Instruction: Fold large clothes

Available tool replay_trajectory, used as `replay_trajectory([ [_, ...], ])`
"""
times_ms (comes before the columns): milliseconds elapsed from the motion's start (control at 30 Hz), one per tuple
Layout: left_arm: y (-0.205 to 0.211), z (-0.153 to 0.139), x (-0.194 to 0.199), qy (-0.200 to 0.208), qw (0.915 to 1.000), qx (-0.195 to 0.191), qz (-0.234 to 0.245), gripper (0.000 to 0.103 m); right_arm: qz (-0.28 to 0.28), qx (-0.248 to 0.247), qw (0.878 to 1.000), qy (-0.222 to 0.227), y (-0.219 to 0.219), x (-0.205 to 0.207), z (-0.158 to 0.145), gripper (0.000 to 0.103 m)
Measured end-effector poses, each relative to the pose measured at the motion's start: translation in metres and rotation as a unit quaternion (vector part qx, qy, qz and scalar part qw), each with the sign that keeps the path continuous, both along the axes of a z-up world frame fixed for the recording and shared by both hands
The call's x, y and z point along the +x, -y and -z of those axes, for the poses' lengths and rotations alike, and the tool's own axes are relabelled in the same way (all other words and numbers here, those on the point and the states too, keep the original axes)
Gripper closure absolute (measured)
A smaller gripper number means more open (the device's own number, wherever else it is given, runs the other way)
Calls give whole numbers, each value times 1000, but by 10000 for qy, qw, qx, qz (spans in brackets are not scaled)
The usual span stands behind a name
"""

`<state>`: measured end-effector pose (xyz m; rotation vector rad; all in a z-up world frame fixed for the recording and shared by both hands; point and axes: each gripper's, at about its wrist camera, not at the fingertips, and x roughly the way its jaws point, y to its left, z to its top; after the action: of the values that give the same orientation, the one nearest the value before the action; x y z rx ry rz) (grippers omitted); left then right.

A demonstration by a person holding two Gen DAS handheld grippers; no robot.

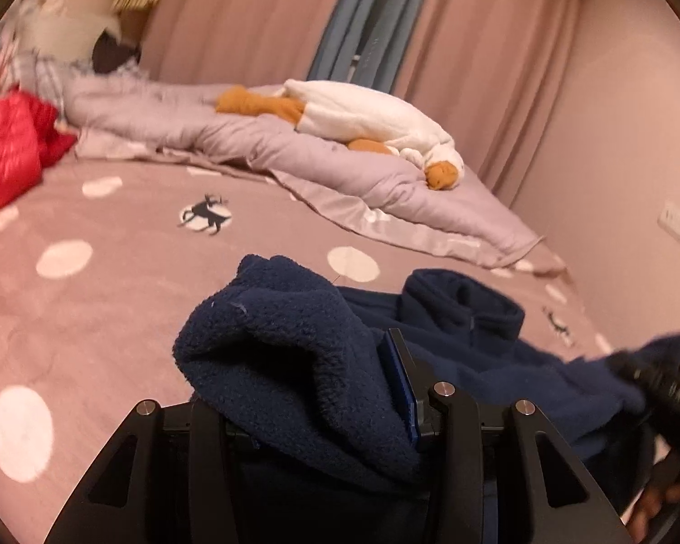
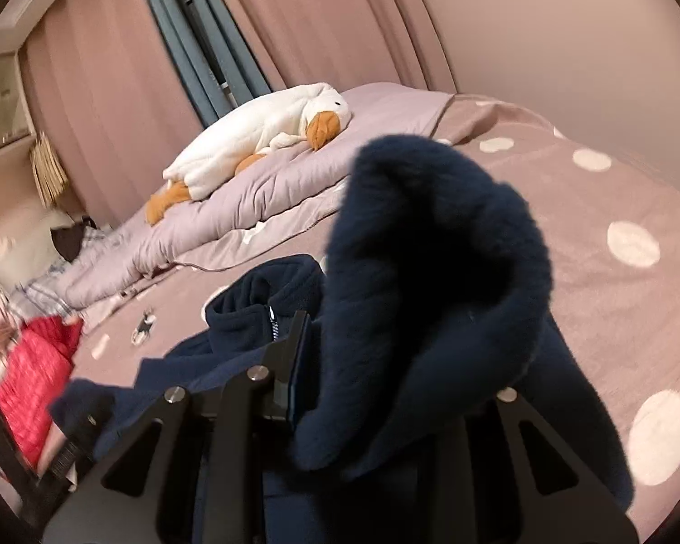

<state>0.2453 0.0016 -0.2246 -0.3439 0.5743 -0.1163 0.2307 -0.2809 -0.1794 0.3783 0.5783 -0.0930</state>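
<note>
A navy fleece jacket (image 1: 476, 353) lies on the pink dotted bed sheet (image 1: 90, 317), its zip collar (image 1: 467, 303) toward the far side. My left gripper (image 1: 335, 390) is shut on a bunched fold of the fleece, which drapes over the fingers. My right gripper (image 2: 381, 362) is shut on another thick fold of the same jacket (image 2: 430, 272), lifted above the sheet (image 2: 612, 208); the collar and zip (image 2: 258, 313) lie to its left. Each gripper shows in the other's view, the right one at the left view's right edge (image 1: 662, 381) and the left one at the right view's lower left (image 2: 77, 430).
A lilac quilt (image 1: 249, 136) lies bunched across the far side of the bed with a white plush goose (image 1: 376, 122) on it. A red garment (image 1: 9, 145) sits at the left. Pink curtains (image 1: 249, 13) and a wall (image 1: 634, 113) border the bed.
</note>
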Motion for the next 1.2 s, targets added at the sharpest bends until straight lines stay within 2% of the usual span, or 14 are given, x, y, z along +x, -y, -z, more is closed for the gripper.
replay_trajectory([
  [167, 2, -3, 4, -207, 9998, -20, -53, 61, -102, 339, 9994, 4, 9, -2, -3, 76],
  [267, 0, -5, 6, -322, 9992, -214, -38, 61, -108, 320, 9993, -164, 10, -1, -1, 76],
  [500, -2, -2, 8, -377, 9988, -301, -3, 61, -140, 408, 9989, -202, 13, -5, -3, 74],
  [600, -6, -2, 9, -522, 9977, -417, -97, 49, -39, 434, 9989, -198, 16, -9, -5, 61],
  [633, -8, -1, 10, -583, 9971, -473, -137, 40, -19, 467, 9988, -172, 18, -10, -6, 54],
  [667, -11, 0, 10, -622, 9963, -580, -152, 35, 0, 518, 9985, -146, 20, -11, -7, 47],
  [833, -20, 1, 13, -824, 9895, -1181, -79, 31, -38, 725, 9972, -168, 23, -14, -9, 38],
  [1000, -17, -10, 4, -746, 9897, -1221, 73, 28, -68, 732, 9973, -78, 22, -17, -14, 29],
  [1067, -16, -16, -2, -611, 9909, -1191, 105, 24, -55, 793, 9968, 17, 24, -21, -18, 22],
  [1200, -22, -29, -12, -292, 9887, -1456, 192, 20, -50, 861, 9960, 230, 28, -28, -26, 19],
])
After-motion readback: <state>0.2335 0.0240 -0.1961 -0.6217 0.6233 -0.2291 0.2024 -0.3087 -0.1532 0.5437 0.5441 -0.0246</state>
